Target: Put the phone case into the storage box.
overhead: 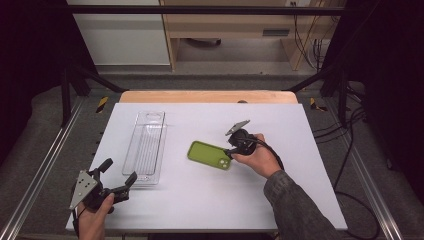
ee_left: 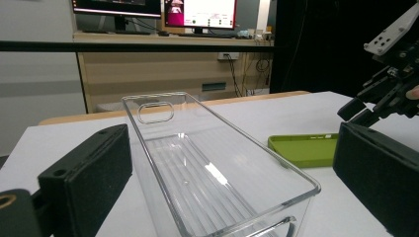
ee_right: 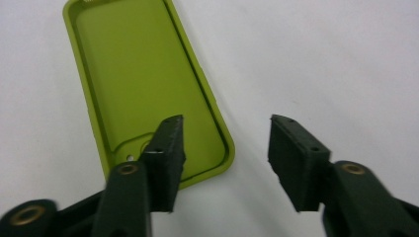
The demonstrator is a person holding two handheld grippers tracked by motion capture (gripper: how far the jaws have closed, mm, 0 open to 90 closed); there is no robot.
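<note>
Progress looks early: the green phone case [overhead: 210, 155] lies flat on the white table [overhead: 280, 125], open side up, just right of the clear plastic bin [overhead: 146, 145], apart from it and not yet lifted. The right gripper [overhead: 229, 151] sits at the case's near right corner, its jaws spread partway; in the right gripper view one pad [ee_right: 168, 158] hangs over the camera-cutout end of the case [ee_right: 148, 89] while the other [ee_right: 294, 158] stands over bare table, so the case's long edge lies between them but neither pad presses on it. The left gripper [overhead: 118, 177] waits at the bin's near end with jaws wide apart, the bin [ee_left: 217, 168] empty between them and untouched. Judging by this, the likely work is to pinch the case's edge, carry it over, and set it in the bin; all of that remains.
</note>
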